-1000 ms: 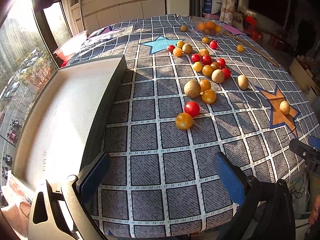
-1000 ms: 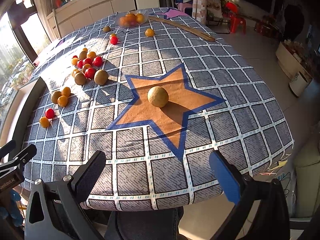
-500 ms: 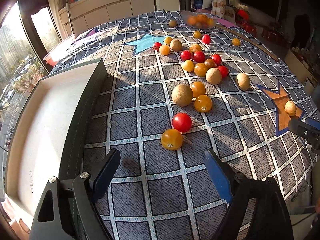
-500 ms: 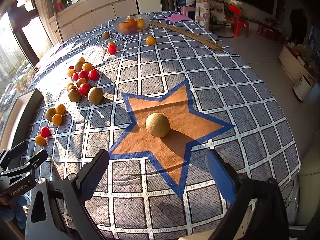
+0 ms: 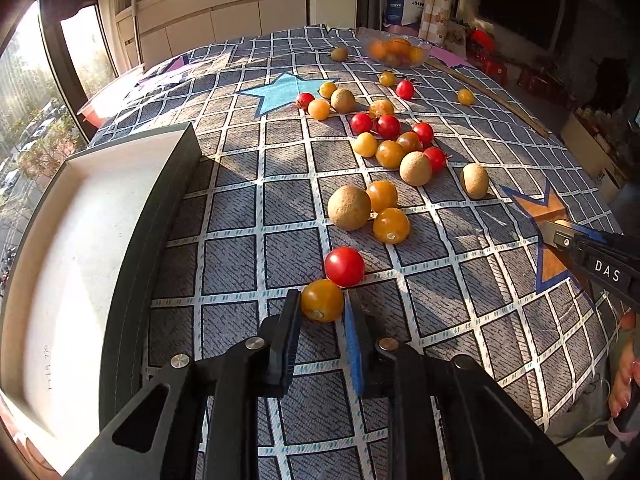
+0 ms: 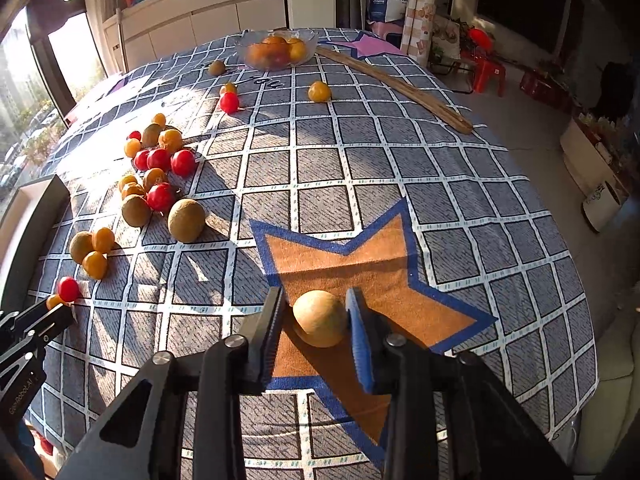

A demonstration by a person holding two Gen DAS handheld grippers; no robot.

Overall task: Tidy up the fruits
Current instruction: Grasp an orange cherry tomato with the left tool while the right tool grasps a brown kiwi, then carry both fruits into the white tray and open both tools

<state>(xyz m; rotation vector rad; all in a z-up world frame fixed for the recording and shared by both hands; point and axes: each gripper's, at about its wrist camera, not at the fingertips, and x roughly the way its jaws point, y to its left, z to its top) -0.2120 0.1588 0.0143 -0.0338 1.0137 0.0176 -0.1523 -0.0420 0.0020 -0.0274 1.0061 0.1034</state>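
Observation:
Many small fruits lie scattered on the checked cloth: red and yellow tomatoes and tan round fruits. My left gripper [image 5: 322, 303] has its jaws closing on a yellow tomato [image 5: 322, 296], and both pads touch it. A red tomato [image 5: 344, 266] rests against that tomato's far side. My right gripper [image 6: 316, 304] has its jaws closing around a tan round fruit [image 6: 320, 320] on the orange star [image 6: 384, 276]. The pads hug the fruit's sides. Both fruits still sit on the cloth.
A white tray with a dark rim [image 5: 160, 216] stands at the left edge of the table. A glass bowl [image 6: 276, 50] of oranges sits at the far end, with a wooden stick [image 6: 400, 88] beside it. The main fruit cluster [image 5: 400, 148] lies mid-table.
Both grippers moved forward over the cloth to their fruits. Their jaws went from wide open to closed around the yellow tomato and the tan fruit.

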